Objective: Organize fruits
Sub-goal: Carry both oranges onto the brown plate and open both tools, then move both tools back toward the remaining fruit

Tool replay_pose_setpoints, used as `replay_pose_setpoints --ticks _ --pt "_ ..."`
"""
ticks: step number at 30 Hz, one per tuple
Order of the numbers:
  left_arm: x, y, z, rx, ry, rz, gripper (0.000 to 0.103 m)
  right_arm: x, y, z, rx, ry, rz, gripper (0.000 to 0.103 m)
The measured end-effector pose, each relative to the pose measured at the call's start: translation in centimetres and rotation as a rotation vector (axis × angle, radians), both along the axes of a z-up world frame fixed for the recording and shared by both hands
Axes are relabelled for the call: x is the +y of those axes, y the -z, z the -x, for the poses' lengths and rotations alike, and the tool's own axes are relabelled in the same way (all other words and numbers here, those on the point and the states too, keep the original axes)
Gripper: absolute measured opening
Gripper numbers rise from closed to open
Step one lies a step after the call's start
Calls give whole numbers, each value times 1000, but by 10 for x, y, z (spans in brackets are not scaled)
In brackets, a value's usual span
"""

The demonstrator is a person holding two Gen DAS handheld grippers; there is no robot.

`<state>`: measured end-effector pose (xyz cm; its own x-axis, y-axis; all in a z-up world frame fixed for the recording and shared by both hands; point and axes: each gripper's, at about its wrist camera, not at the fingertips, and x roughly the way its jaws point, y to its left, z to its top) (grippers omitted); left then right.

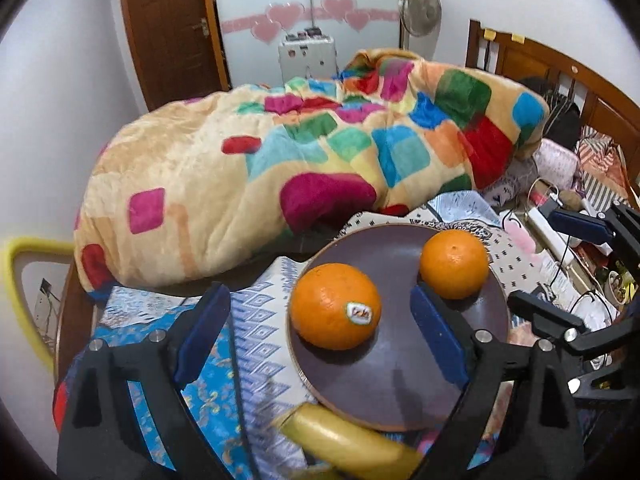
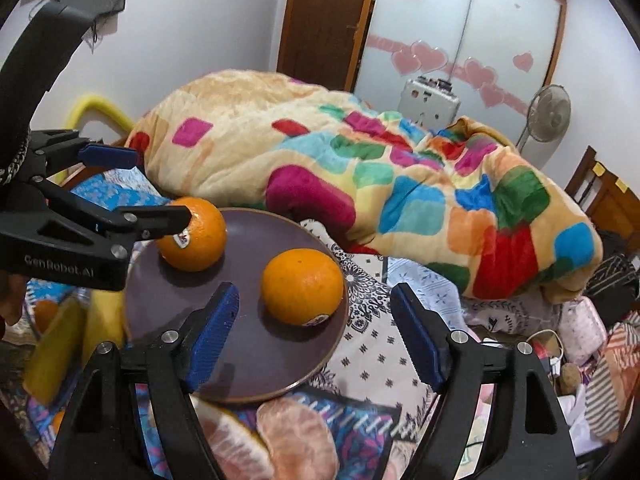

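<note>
A dark round plate (image 1: 400, 392) lies on the patterned bedding of a bed (image 1: 256, 320), with two oranges on it, well apart from each other. The stickered orange (image 1: 335, 306) sits on the plate's left part in the left wrist view; the plain orange (image 1: 454, 264) sits farther back and to the right, near the rim.

The left gripper (image 1: 320, 336) hangs over the plate's near-left edge with its blue pads spread wide. The stickered orange lies between them without touching either; the right pad (image 1: 438, 336) stands just in front of the plain orange. A banana (image 1: 344, 444) lies at the plate's near edge, below this gripper.

The right gripper (image 2: 316, 338) is also wide apart and holds nothing. In its own view, its left pad (image 2: 212, 336) is over the plate and its right pad (image 2: 418, 338) is over the bedding past the rim, with an orange (image 2: 302, 286) lying between them, clear of both. The other orange (image 2: 192, 234) sits at the far left of the plate, partly behind one finger of the left gripper (image 2: 132, 188).

Peeled pomelo segments (image 2: 256, 440) lie on the bedding just in front of the plate, and yellow fruit (image 2: 76, 344) lies to its left. A colourful blanket (image 1: 304, 160) is heaped behind.
</note>
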<state>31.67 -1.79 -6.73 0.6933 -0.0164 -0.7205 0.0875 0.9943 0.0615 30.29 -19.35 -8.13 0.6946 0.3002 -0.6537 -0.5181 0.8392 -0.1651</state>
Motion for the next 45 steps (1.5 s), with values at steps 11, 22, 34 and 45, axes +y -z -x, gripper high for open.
replay_pose_setpoints --ticks 11,22,34,45 --pt "16 -18 77 -59 -35 -10 92 -21 -12 54 -45 18 -58 76" --pt "16 20 131 -6 -54 1 92 -42 18 94 -1 19 -88 76" --pt "11 55 158 49 -48 71 65 -57 71 106 136 19 -131 64" --pt "4 73 161 96 -11 117 53 -53 84 83 145 51 -134 60"
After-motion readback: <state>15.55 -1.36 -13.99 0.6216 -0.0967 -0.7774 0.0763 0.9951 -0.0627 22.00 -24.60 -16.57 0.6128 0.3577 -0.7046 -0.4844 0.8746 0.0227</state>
